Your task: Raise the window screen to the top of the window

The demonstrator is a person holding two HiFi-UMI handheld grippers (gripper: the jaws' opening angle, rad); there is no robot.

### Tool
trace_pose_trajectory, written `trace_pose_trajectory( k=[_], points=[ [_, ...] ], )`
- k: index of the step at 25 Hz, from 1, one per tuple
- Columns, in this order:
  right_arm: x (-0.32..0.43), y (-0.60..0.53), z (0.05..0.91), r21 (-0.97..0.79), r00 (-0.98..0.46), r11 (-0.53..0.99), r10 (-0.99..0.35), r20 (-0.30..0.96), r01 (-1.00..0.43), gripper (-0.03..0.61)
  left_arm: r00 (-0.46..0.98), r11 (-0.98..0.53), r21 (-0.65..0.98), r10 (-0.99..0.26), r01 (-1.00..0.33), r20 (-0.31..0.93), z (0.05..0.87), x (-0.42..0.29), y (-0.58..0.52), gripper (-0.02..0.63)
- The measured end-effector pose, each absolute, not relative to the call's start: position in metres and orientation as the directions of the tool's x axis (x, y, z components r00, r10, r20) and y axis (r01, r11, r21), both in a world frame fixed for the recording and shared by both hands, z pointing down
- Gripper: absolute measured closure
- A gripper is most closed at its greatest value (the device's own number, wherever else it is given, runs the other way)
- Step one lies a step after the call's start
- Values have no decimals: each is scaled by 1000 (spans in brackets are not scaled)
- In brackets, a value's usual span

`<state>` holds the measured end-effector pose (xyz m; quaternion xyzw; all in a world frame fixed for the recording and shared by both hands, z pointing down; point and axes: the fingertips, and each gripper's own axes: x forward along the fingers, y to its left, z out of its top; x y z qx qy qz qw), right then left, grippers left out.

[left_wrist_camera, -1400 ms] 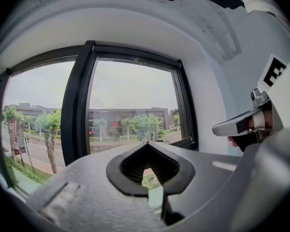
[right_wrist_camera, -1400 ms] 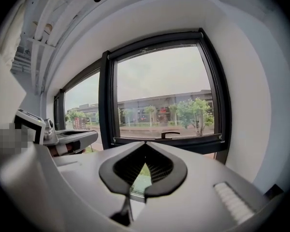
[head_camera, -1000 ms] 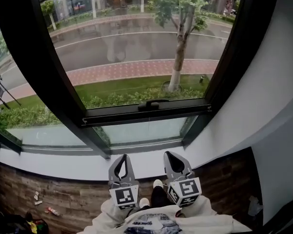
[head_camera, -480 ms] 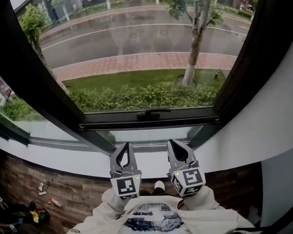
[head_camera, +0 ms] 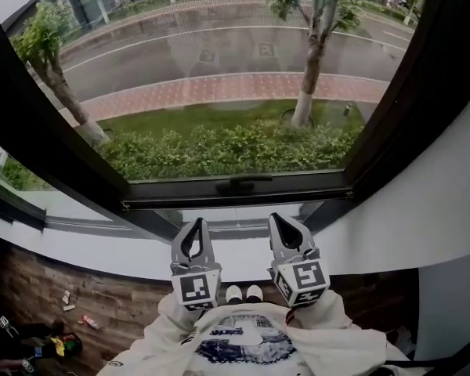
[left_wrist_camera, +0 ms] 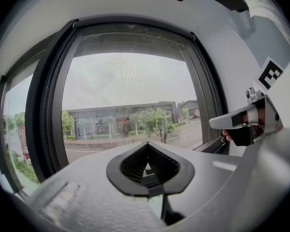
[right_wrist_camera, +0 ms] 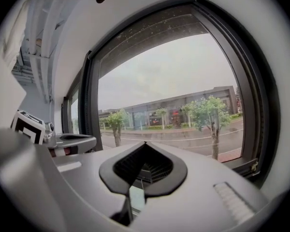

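The window screen's fine mesh (head_camera: 219, 61) covers the pane, and outside I see a street and trees. Its black bottom bar (head_camera: 180, 196) lies at the foot of the dark window frame (head_camera: 47, 143), with a small handle (head_camera: 244, 183) at its middle. My left gripper (head_camera: 194, 225) and right gripper (head_camera: 281, 219) hang side by side over the white sill, just short of the bar and to either side of the handle. Both are shut and empty. The left gripper view shows its jaws (left_wrist_camera: 146, 144) pointing at the window, and the right gripper view shows the same (right_wrist_camera: 144, 144).
A white sill (head_camera: 94, 249) runs below the frame, with dark wood flooring (head_camera: 110, 300) under it. A white wall (head_camera: 442, 210) closes the right side. Small litter (head_camera: 72, 308) lies on the floor at the left. The person's shoes (head_camera: 244, 294) stand by the sill.
Both grippers have moved forward toward the window together with the person. The frame and bottom bar now sit closer and lower in the head view. The jaws stay shut.
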<state>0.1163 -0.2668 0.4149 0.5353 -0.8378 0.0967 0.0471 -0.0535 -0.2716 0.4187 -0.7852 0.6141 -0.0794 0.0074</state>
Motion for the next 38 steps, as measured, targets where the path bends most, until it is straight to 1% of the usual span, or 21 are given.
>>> trace_pose_trajectory(
  k=[3, 4, 5, 7, 10, 14, 15, 17, 20, 21, 23, 25, 29, 34, 38],
  points=[
    [120, -273, 422, -107, -394, 380, -896, 206, -919, 572, 252, -271, -112, -955, -956, 156, 429, -54, -279, 609],
    [120, -274, 423, -103, -389, 375, -897, 212, -921, 572, 264, -287, -116, -948, -951, 176, 434, -53, -281, 573],
    [119, -275, 425, -99, -387, 374, -896, 217, -922, 555, 278, -305, -120, -940, -945, 197, 439, -52, -282, 521],
    [116, -276, 430, -90, -388, 377, -892, 232, -922, 528, 302, -338, -128, -924, -932, 235, 450, -49, -284, 485],
    [109, -277, 438, -72, -397, 392, -883, 251, -917, 468, 328, -378, -146, -903, -914, 279, 465, -47, -284, 438],
    [94, -278, 449, -75, -456, 454, -847, 272, -888, 412, 337, -412, -179, -879, -894, 339, 484, -53, -286, 397],
    [90, -278, 453, -70, -471, 472, -835, 285, -879, 368, 330, -415, -192, -873, -889, 360, 489, -57, -286, 382],
    [86, -280, 465, -31, -484, 501, -816, 315, -865, 309, 319, -431, -241, -863, -870, 391, 502, -63, -289, 362],
    [84, -287, 488, 63, -485, 545, -787, 380, -836, 268, 310, -479, -383, -851, -790, 423, 522, -69, -299, 360],
    [84, -289, 496, 92, -486, 564, -773, 408, -820, 264, 307, -497, -430, -845, -753, 439, 528, -71, -302, 359],
    [85, -293, 511, 130, -492, 605, -737, 463, -785, 222, 296, -529, -498, -830, -687, 473, 540, -76, -308, 359],
    [89, -295, 524, 152, -493, 637, -706, 509, -756, 195, 279, -548, -550, -821, -630, 498, 551, -82, -313, 359],
    [97, -300, 553, 216, -462, 682, -661, 591, -699, 179, 231, -561, -643, -818, -521, 526, 572, -95, -323, 359],
    [107, -307, 582, 327, -406, 725, -636, 656, -606, 176, 186, -601, -665, -788, -445, 587, 599, -116, -332, 359],
    [118, -309, 606, 381, -352, 768, -595, 723, -515, 176, 148, -611, -697, -782, -375, 605, 611, -133, -340, 359]
  ],
)
